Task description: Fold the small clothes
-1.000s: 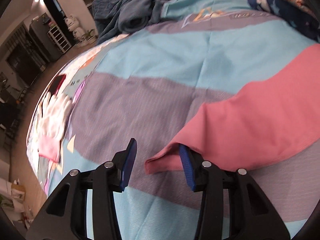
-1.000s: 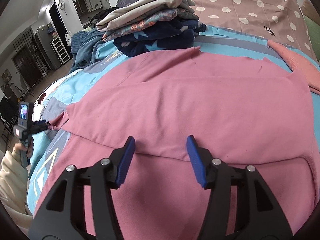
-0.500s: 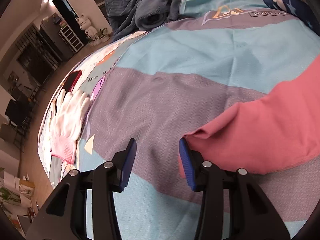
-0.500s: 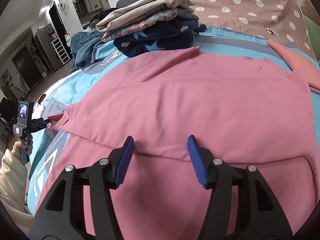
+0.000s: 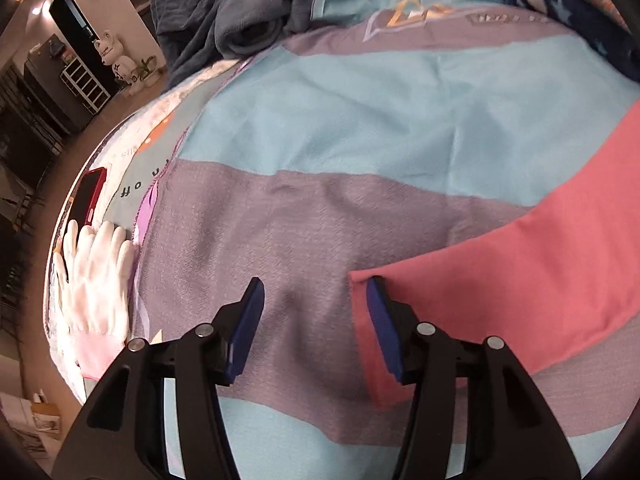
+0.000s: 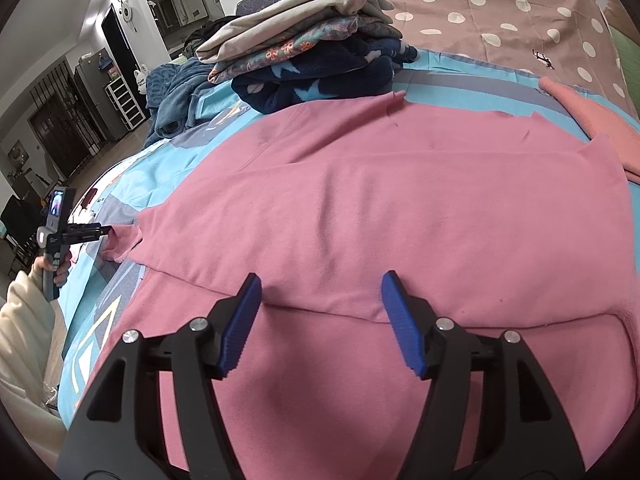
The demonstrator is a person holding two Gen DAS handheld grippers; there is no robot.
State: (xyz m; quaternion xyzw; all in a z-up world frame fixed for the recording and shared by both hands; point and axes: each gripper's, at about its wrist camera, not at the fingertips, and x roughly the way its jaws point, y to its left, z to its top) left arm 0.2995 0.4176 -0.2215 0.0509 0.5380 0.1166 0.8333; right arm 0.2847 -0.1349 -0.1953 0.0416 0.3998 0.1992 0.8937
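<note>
A pink long-sleeved shirt (image 6: 400, 208) lies spread on the striped blue and grey bedspread (image 5: 360, 120), its lower part folded up. My right gripper (image 6: 320, 308) hovers over that folded edge, jaws opening, nothing pinched between them. The shirt's sleeve (image 5: 540, 260) stretches out to the left. My left gripper (image 5: 314, 320) is at the sleeve's end, jaws opening. Its right finger lies over the cuff, and only bedspread shows in the gap. In the right wrist view the left gripper (image 6: 86, 234), in a hand with a cream sleeve, points at the cuff.
A white glove (image 5: 96, 280) and a red phone (image 5: 88, 200) lie at the bed's left edge. A dark blue blanket (image 5: 240, 20) is heaped at the far side. A stack of folded clothes (image 6: 312, 48) and a salmon garment (image 6: 592, 112) lie beyond the shirt.
The sleeve's cuff was between my left gripper's fingers; the gripper slid left and widened, so the cuff now lies under its right finger. My right gripper kept its place and opened wider.
</note>
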